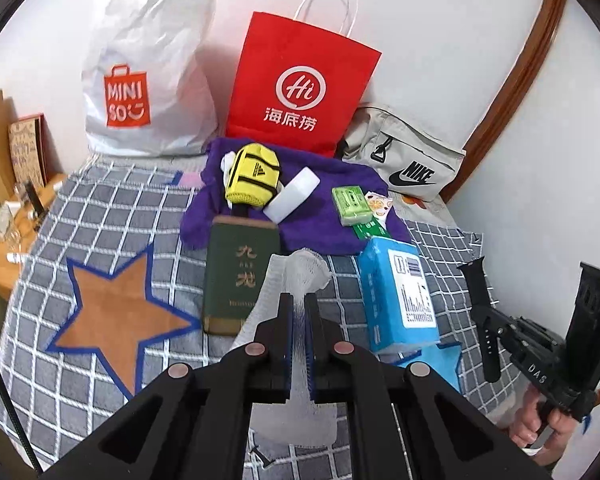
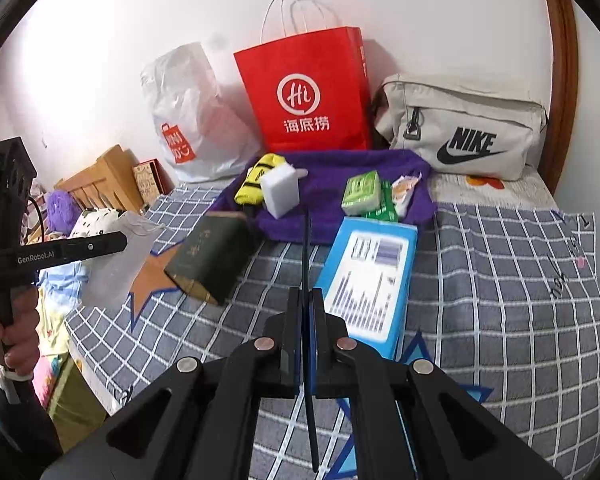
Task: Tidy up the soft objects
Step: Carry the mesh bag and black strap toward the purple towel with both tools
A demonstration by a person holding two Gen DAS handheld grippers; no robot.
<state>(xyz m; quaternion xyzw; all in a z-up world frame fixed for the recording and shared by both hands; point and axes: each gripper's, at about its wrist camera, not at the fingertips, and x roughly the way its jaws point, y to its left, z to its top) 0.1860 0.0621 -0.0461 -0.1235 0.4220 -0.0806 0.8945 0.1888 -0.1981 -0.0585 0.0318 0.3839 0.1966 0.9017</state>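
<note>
Above checked bedding (image 1: 100,216), left tongs (image 1: 299,300) pinch white mesh cloth (image 1: 300,272); right tongs (image 2: 306,294) clamp black strap (image 2: 306,240).

Both wrist views overlook bed (image 1: 100,216) (shared)

Left gripper (image 1: 299,300) points forward and down, jaws clamped on a white mesh cloth (image 1: 300,276) that runs between the pads and drapes out both ends; seen from the right wrist view it's held side-on by a bare hand (image 2: 14,332) wrapped around the handle. Right gripper (image 2: 306,294) also tilts down, jaws closed on a thin black strap (image 2: 307,248) that sticks up past the fingertips and hangs below them. From the left wrist view, a hand (image 1: 540,424) grips its handle at lower right, fingers curled around it.
</note>
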